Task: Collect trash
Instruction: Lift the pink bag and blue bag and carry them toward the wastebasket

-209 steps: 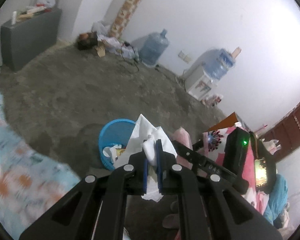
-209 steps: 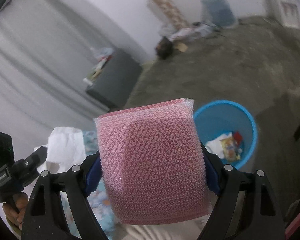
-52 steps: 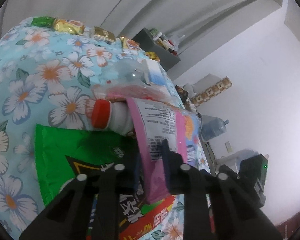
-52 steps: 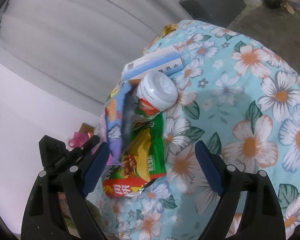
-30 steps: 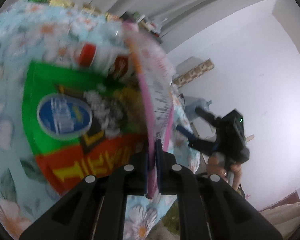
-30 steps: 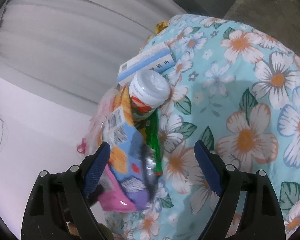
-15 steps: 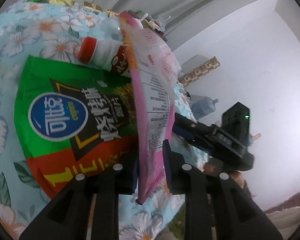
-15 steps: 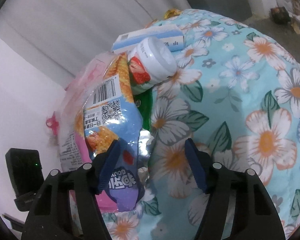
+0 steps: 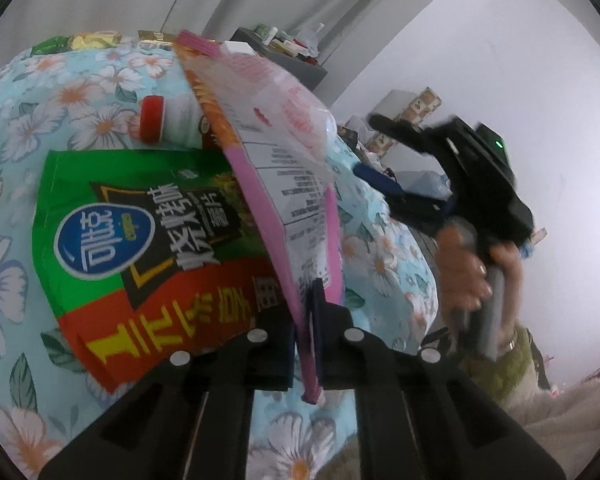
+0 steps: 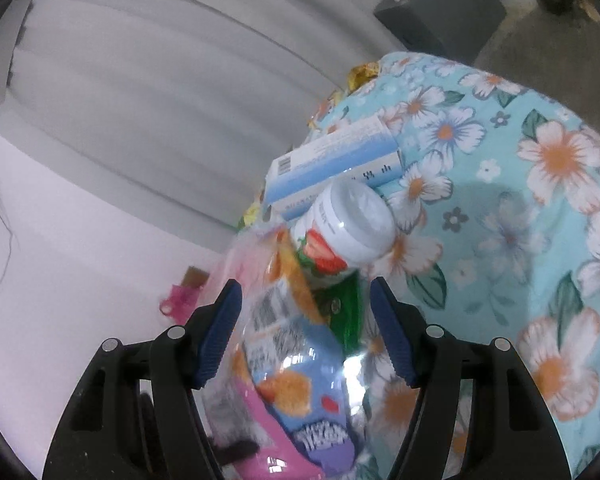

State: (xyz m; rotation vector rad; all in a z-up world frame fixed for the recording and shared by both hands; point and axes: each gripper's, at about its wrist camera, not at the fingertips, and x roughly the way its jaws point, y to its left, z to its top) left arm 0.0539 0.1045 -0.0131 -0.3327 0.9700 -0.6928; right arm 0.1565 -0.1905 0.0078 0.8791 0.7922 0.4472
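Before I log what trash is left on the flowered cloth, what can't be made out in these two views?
- Yogurt bottle: left wrist view, label hidden behind the pink snack bag held in the left gripper.
- Green chip bag: right wrist view, mostly covered by the pink snack bag.
- Right gripper: whether its pads touch the bag is blurred.
- Gold wrappers: too small to identify.

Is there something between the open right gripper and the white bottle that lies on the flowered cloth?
Yes. The pink snack bag, pinched by the left gripper, hangs between the right gripper's open jaws, in front of the white bottle.
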